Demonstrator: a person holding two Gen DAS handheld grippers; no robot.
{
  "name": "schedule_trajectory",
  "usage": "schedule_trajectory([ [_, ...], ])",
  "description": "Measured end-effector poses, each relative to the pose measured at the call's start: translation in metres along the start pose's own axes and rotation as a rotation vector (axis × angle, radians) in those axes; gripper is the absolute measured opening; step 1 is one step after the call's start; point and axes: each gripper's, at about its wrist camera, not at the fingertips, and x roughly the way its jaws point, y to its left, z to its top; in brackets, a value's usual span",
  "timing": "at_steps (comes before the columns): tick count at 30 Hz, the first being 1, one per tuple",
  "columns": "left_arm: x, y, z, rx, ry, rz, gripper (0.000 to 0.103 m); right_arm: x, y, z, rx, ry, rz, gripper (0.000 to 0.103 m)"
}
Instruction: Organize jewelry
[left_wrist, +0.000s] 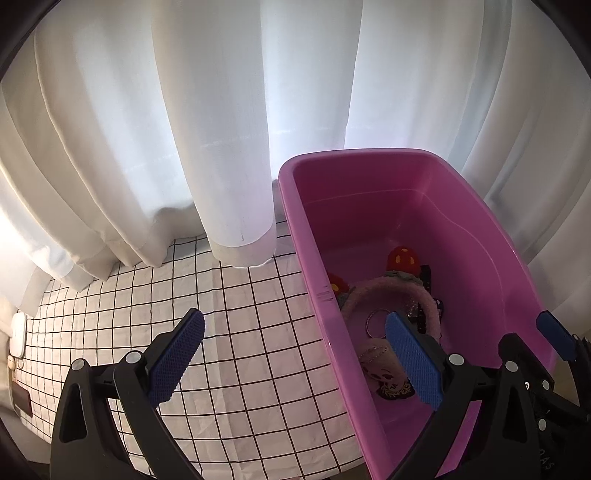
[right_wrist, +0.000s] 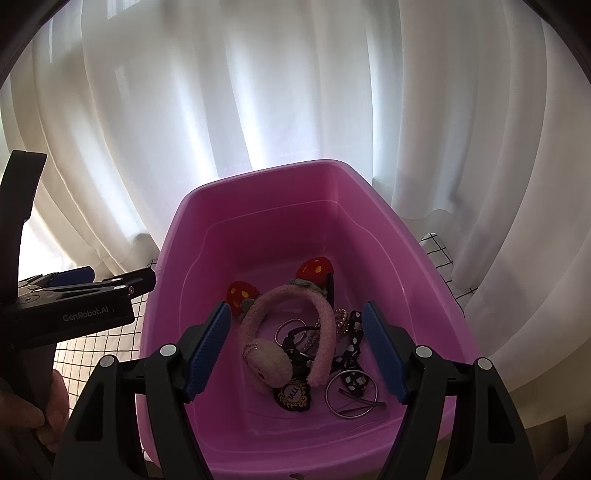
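Left wrist view: my left gripper (left_wrist: 293, 363) spread wide, nothing between the pads; one finger over the checked cloth (left_wrist: 236, 332), the other hanging over the near wall of the pink tub (left_wrist: 317, 236). Fuzzy pink headband (left_wrist: 373, 291) with red mushroom ears lies just beyond my right-hand pad, a plush keychain (left_wrist: 384, 369) beside it. White curtain (left_wrist: 221, 110) drops onto the cloth ahead, daylight behind it. Right wrist view: my right gripper (right_wrist: 295, 350) also spread apart and empty, hovering above the tub's interior. Between and beyond the fingers: headband, plush charm, a dark round patch (right_wrist: 292, 396), a thin metal bangle (right_wrist: 351, 397), a black-and-white patterned hair tie (right_wrist: 351, 347), all heaped together. Left tool visible off my left pad, outside the tub. Judgement: pieces appear gathered in the tub; next calls for either fetching anything left outside or withdrawing. Tangling among the pieces is the likely nuisance.
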Motion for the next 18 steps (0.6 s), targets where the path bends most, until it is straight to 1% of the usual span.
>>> schedule_trajectory([
  [18, 0.0016, 0.0001, 0.0004, 0.014, 0.002, 0.015, 0.097, -0.0004, 0.0035, -0.0013, 0.002, 0.006, -0.002, 0.07],
])
